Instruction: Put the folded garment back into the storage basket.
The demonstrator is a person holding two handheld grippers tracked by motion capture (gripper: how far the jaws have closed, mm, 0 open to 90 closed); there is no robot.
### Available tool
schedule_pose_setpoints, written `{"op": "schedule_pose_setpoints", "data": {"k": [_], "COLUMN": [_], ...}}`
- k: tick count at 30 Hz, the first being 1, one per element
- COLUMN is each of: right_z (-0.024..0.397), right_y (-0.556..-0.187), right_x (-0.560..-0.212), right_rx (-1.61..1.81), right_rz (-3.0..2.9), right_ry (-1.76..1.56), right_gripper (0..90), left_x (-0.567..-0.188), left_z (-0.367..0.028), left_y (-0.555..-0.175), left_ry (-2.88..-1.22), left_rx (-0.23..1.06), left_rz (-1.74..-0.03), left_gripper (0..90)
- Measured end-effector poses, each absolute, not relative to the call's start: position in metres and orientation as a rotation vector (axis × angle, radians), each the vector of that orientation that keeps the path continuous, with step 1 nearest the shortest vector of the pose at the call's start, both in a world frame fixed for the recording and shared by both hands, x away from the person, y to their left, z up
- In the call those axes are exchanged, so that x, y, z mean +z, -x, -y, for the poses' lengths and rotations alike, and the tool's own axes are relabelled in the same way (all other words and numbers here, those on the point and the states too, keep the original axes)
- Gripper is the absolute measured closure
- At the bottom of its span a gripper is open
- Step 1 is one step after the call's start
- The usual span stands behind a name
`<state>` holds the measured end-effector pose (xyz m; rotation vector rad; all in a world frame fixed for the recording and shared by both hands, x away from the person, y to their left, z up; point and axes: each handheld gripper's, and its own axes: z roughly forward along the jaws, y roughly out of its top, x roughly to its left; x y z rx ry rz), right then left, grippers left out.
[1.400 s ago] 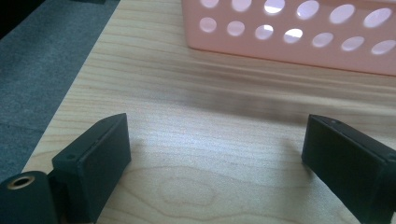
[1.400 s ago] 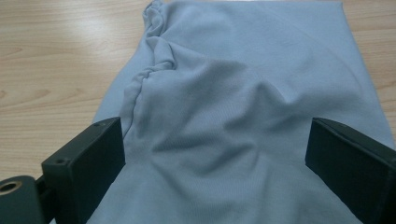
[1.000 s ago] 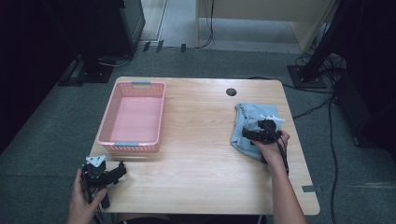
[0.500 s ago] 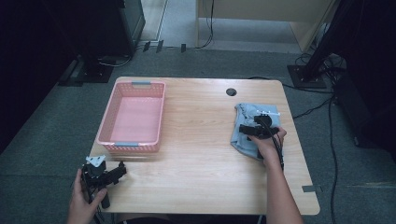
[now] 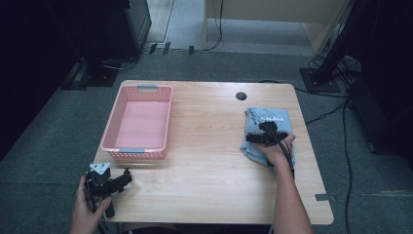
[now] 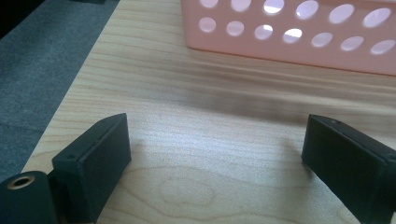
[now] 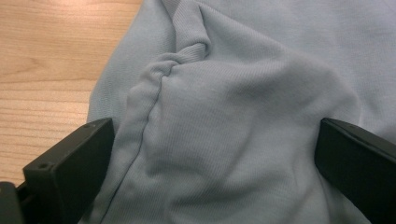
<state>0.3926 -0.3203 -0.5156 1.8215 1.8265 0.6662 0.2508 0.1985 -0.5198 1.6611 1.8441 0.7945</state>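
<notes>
Loosely bunched, the pale blue cloth (image 7: 243, 116) bulges between ribbed folds.

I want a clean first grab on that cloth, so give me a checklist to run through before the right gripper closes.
1. Right gripper jaws open: ok.
2. Fold of the light blue knit cloth bulges between the jaws: ok.
3. Jaws deep enough to hold the fold: cannot tell.
4. Pink perforated plastic basket empty, ready to receive: ok.
5. Bare wooden table between cloth and basket: ok.
6. Left gripper open, parked near the basket, away from the cloth: ok.
</notes>
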Motion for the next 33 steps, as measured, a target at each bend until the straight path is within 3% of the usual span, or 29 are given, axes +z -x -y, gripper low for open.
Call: {"op": "schedule_pose_setpoints", "data": {"k": [4,8,11,14,16,20,33], "right_z": [0.32,0.323,0.324,0.328,0.329,0.332,0.344], "right_y": [-0.389,-0.385,-0.384,-0.381,-0.379,-0.379,-0.371], "right_x": [-0.518,-0.515,-0.514,-0.514,-0.515,-0.514,-0.514], "right_rx": [0.684,0.676,0.665,0.654,0.654,0.648,0.736], "right_rz": [-1.794,-1.695,-1.656,-1.584,-1.56,-1.553,-1.522], "right_ry": [-1.804,-1.839,-1.855,-1.872,-1.867,-1.874,-1.849], "right_gripper": [3.3,22.0,31.0,49.8,56.1,63.0,68.0], "left_x": [-0.52,-0.52,-0.52,-0.52,-0.52,-0.52,-0.52], "left_z": [-0.199,-0.198,-0.198,-0.198,-0.198,-0.198,-0.199], "left_y": [-0.251,-0.251,-0.251,-0.251,-0.251,-0.251,-0.251], "left_ry": [-1.661,-1.661,-1.661,-1.66,-1.661,-1.661,-1.661], "left_rx": [0.795,0.794,0.794,0.794,0.794,0.794,0.794], "left_rz": [-1.844,-1.844,-1.844,-1.844,-1.844,-1.844,-1.844], "left_gripper": [8.3,8.3,8.3,8.3,8.3,8.3,8.3]}}
